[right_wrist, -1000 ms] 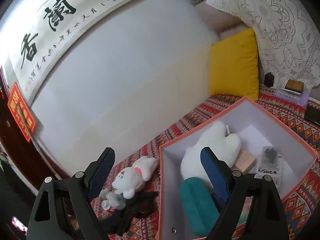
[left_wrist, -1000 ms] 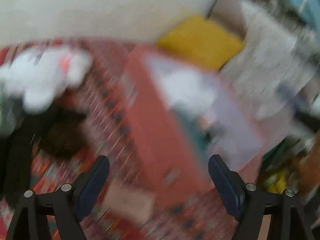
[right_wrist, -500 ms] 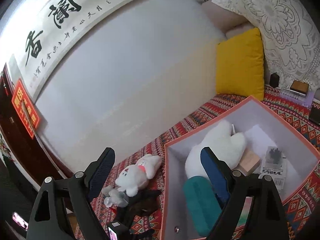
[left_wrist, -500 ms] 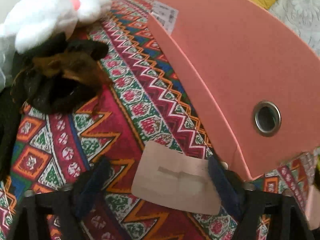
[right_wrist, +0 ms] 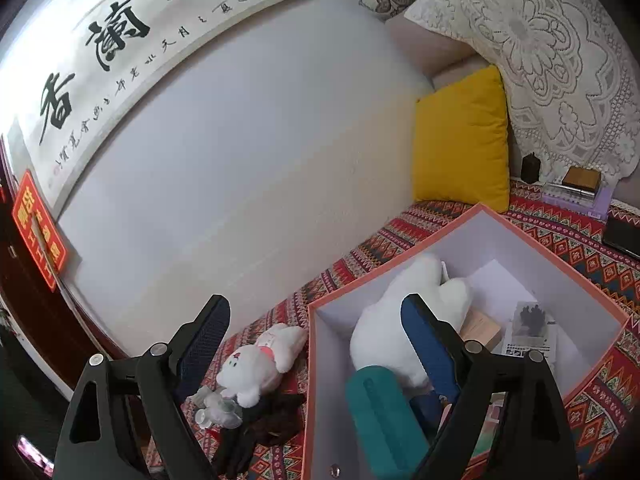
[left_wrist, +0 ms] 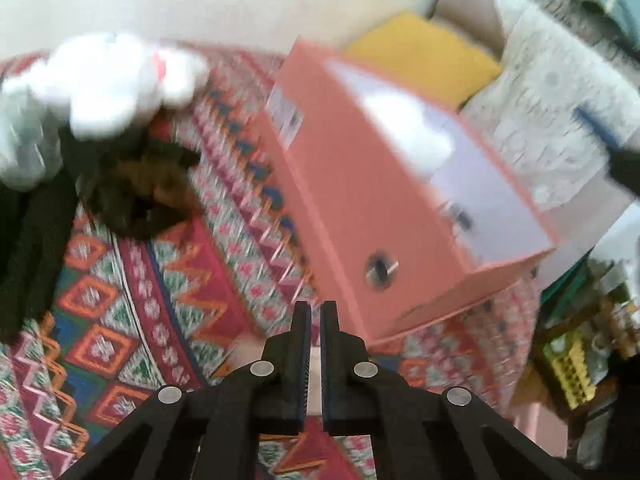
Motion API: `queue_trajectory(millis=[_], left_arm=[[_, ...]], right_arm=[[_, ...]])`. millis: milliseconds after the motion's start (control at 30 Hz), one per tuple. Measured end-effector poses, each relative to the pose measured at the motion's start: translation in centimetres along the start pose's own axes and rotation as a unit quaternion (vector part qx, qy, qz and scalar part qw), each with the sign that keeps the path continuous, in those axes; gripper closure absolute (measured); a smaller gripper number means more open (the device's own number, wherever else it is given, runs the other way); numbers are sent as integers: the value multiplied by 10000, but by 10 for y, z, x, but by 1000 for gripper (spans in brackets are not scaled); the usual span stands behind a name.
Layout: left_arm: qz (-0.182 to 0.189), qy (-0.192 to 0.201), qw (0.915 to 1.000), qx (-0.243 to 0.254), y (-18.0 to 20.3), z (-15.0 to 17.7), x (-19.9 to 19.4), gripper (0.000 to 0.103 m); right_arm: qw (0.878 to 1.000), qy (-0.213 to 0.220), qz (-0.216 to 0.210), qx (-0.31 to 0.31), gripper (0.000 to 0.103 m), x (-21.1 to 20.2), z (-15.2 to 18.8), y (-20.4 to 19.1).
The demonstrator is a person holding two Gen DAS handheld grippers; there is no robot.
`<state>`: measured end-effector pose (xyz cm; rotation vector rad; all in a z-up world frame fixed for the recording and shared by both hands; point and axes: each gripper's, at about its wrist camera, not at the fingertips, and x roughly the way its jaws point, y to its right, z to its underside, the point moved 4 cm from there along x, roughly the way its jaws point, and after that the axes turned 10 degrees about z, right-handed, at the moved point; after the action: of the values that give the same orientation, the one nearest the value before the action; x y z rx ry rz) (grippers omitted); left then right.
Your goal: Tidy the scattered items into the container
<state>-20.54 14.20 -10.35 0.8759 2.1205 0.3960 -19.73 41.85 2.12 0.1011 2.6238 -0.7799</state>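
Note:
A pink box [left_wrist: 360,200] with a white inside [right_wrist: 560,292] stands on the patterned blanket. It holds a white plush [right_wrist: 404,328], a teal roll [right_wrist: 380,416], a tan block [right_wrist: 480,326] and a small packet [right_wrist: 530,328]. My left gripper [left_wrist: 315,312] is shut on a pale card [left_wrist: 314,384], low in front of the box; the card is mostly hidden by the fingers. My right gripper [right_wrist: 316,320] is open and empty, high above the box's near-left corner. A white plush bear [right_wrist: 260,364] and dark brown and black items [right_wrist: 272,416] lie left of the box.
A yellow cushion [right_wrist: 460,140] and a lace-covered sofa back [right_wrist: 540,60] stand behind the box. A white wall with a calligraphy scroll [right_wrist: 160,40] is at the back. A clear plastic piece [right_wrist: 216,408] lies by the bear. Clutter [left_wrist: 572,360] sits right of the blanket.
My left gripper dropped to the pale card on the blanket, shut on it and has lifted back. My right gripper has barely moved.

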Motion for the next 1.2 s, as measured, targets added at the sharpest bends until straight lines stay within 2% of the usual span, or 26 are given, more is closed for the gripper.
queue_trajectory(millis=[67, 133, 200, 233, 267, 333, 433, 467, 533, 600, 667, 700, 733, 767, 800, 833, 867, 1200], left_arm=[[-64, 75, 9998, 153, 10, -11, -8, 103], [-252, -149, 9994, 167, 6, -16, -6, 103], [-301, -485, 9983, -117, -13, -6, 6, 85], [-440, -578, 9971, -225, -24, 0, 14, 56], [-587, -662, 9956, -316, -36, 7, 22, 40], [-874, -804, 9921, -393, -51, 18, 36, 40], [-1187, -1240, 9844, -396, -65, 36, 69, 35], [-1285, -1289, 9832, -171, -58, 40, 77, 24], [-1362, -1364, 9806, 351, -38, 48, 92, 13], [-1327, -1462, 9761, 911, -14, 61, 107, 13], [-1502, -1376, 9705, 1289, -4, 71, 113, 23], [-1525, -1292, 9708, 1328, -4, 72, 111, 25], [-1468, -1214, 9734, 1272, -5, 71, 108, 33], [-1379, -1122, 9772, 1165, -7, 67, 102, 60], [-1284, -1024, 9809, 1047, -9, 62, 96, 67], [-1189, -925, 9842, 930, -11, 57, 90, 84], [-1149, -840, 9860, 870, -13, 53, 84, 91], [-974, -631, 9911, 652, -25, 59, 54, 92]], right_arm=[[10000, 6, -15, -2, 12, -1, 0, 0], [10000, 15, -29, -9, 12, -2, -1, 1], [10000, 7, -39, -16, 12, -2, -1, 2], [10000, -3, -52, 5, 12, -2, -1, 3], [10000, -13, -63, 25, 12, -2, -1, 4], [9999, -34, -73, 61, 12, -2, -1, 5], [9999, -39, -128, 54, 12, -3, 0, 3], [9999, -39, -157, 29, 12, -3, 0, 1], [9998, -49, -179, -24, 12, -2, 1, -1], [9998, -76, -162, -62, 12, 1, 2, -1], [9998, -124, -145, -46, 12, 5, 3, 0], [9998, -148, -137, -39, 12, 7, 3, 1], [9998, -161, -129, -36, 12, 8, 4, 2], [9998, -147, -118, -37, 12, 8, 4, 3], [9998, -133, -107, -38, 12, 7, 4, 3], [9999, -120, -96, -39, 12, 7, 3, 4], [9999, -106, -85, -40, 12, 7, 3, 5], [9999, 22, -91, -121, 12, 2, 4, 1]])
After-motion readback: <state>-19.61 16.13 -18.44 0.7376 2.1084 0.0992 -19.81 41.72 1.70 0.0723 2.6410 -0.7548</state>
